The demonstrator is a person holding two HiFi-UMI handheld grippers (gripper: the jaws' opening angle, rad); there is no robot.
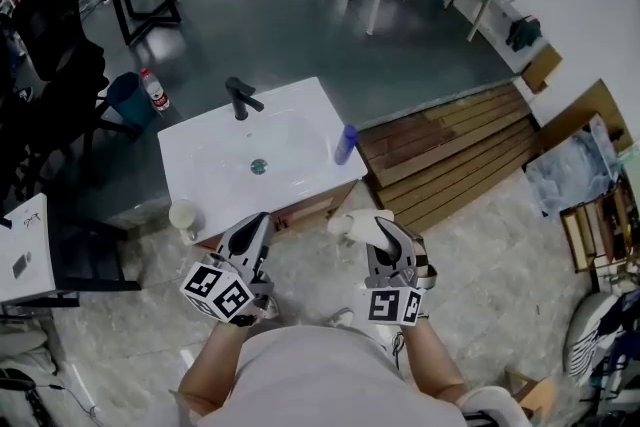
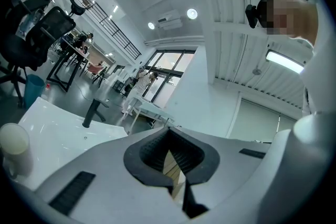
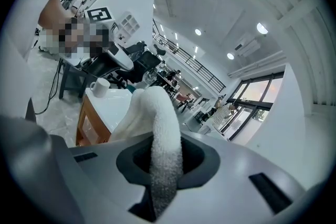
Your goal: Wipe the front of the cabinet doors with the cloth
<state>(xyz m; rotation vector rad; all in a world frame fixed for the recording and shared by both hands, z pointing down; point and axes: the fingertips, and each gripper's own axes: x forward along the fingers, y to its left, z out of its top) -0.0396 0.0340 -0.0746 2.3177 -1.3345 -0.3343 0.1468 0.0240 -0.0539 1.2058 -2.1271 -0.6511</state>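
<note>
The cabinet (image 1: 312, 207) is a low wooden vanity with a white sink top (image 1: 290, 145); a strip of its wooden front shows under the rim. A white cloth (image 1: 352, 223) is pinched in my right gripper (image 1: 385, 233), a little in front of the cabinet's right corner. In the right gripper view the cloth (image 3: 160, 128) rises from between the jaws of the right gripper (image 3: 163, 176) and folds over, with the cabinet (image 3: 92, 123) beyond at left. My left gripper (image 1: 255, 227) hovers before the door's middle, shut and empty. In the left gripper view its jaws (image 2: 176, 170) meet.
On the sink top stand a black faucet (image 1: 240, 98), a purple bottle (image 1: 345, 144) at the right edge and a white mug (image 1: 184, 217) at the front left corner. Wooden planks (image 1: 460, 150) lie on the floor to the right. A blue bin (image 1: 128, 98) stands behind.
</note>
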